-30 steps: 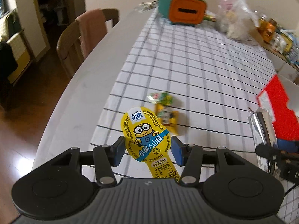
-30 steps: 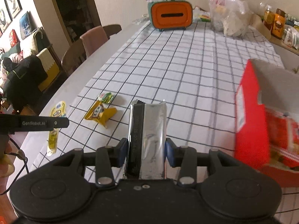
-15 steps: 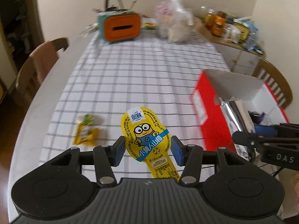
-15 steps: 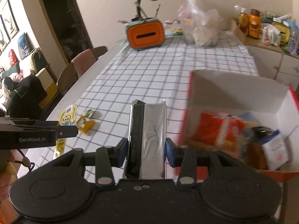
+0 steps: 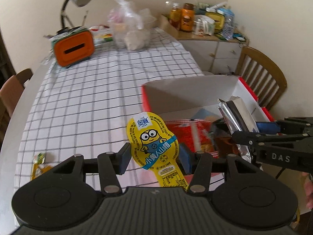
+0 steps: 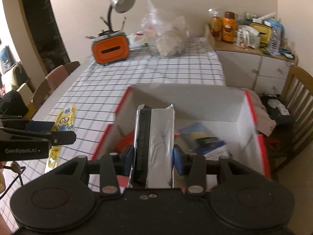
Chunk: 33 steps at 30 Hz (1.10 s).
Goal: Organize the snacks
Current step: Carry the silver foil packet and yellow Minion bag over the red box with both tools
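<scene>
left gripper point(image 5: 154, 155) has its blue pads clamped on a yellow minion snack pouch point(image 5: 154, 145), held in the air at the near left corner of the red box point(image 5: 195, 90). right gripper point(image 6: 153, 155) is clamped narrow on a silver foil pack point(image 6: 156, 137), held upright over the open box, above the snacks already inside. two small snack packets point(image 5: 40, 163) lie on the checked tablecloth point(image 5: 97, 98), well left of the box.

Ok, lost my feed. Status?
Left gripper shut on yellow pouch. Right gripper shut on foil pack, over red box. Nothing blocking.
</scene>
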Motion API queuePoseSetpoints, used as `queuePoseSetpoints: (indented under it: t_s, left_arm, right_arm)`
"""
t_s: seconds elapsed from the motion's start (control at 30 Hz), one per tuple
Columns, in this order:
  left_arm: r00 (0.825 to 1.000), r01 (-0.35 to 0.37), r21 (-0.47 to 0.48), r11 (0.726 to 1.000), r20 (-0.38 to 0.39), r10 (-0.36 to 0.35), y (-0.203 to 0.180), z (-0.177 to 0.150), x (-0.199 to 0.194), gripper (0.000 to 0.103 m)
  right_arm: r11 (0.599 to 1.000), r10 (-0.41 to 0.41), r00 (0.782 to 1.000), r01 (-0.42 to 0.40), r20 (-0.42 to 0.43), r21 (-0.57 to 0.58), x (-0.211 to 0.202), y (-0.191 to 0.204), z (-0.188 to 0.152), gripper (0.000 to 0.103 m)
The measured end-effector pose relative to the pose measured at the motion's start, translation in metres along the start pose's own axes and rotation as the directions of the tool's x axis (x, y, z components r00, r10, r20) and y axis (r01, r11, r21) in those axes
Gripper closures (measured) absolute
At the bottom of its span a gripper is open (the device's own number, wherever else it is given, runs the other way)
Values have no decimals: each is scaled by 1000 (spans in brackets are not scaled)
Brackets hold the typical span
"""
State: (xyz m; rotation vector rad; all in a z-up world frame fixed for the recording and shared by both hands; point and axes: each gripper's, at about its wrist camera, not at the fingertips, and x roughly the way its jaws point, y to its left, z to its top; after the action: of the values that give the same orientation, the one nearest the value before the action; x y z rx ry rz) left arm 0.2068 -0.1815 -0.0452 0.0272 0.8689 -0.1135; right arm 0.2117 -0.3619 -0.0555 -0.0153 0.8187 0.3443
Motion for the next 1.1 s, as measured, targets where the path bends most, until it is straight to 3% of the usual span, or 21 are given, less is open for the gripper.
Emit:
queuePoseSetpoints:
  t_s: [0.5,0.77,1.1]
  left_arm:
    - [996,-13,58,998,-90,18,-49,42,67,52]
    - [987,-24,57,998,-160,33,-58,50,98,52]
    - [973,-45,61,997,-225,58,-60,55,121,51]
  right_arm:
    - [997,-82,994,83,-68,2,40,-63,18,62]
    - [997,-71,989,68,-133,-27,70,-70,32,62]
    - [995,-83,965,64,-248,-82,99,-68,35,62]
